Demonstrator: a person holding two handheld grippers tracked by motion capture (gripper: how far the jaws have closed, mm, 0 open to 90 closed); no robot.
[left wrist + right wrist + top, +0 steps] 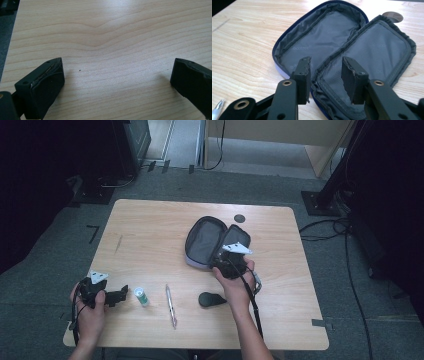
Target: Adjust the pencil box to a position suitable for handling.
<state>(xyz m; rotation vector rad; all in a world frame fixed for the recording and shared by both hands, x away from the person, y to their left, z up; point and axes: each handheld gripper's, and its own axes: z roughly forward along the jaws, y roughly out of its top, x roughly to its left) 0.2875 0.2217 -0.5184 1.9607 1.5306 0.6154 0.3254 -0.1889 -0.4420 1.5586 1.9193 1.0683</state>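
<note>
Case: the case lies unzipped and spread flat in the middle of the table, grey lining up, two halves joined at a fold.
Right gripper: the right gripper is at the case's near edge. In its own view the jaws stand partly apart over the fold between the halves; the near rim of the case lies between them, but I cannot tell whether the pads touch it.
Left gripper: the left gripper rests at the table's near left corner, well apart from the case. Its own view has the jaws wide apart with bare wood between them.
Around: a small white bottle with a green band lies just beside the left gripper's tips; a pen lies near it, toward the middle; a dark rounded object sits by the right hand; a dark round disc is set in the table beyond the case.
In the way: the right gripper and hand cover the case's near edge in the high view.
Hard to make out: what the dark rounded object is; faint lettering on the lining, too small to read.
View differences: the right gripper view gives the lining, the blue edge piping and the pen's tip at its lower left corner.
</note>
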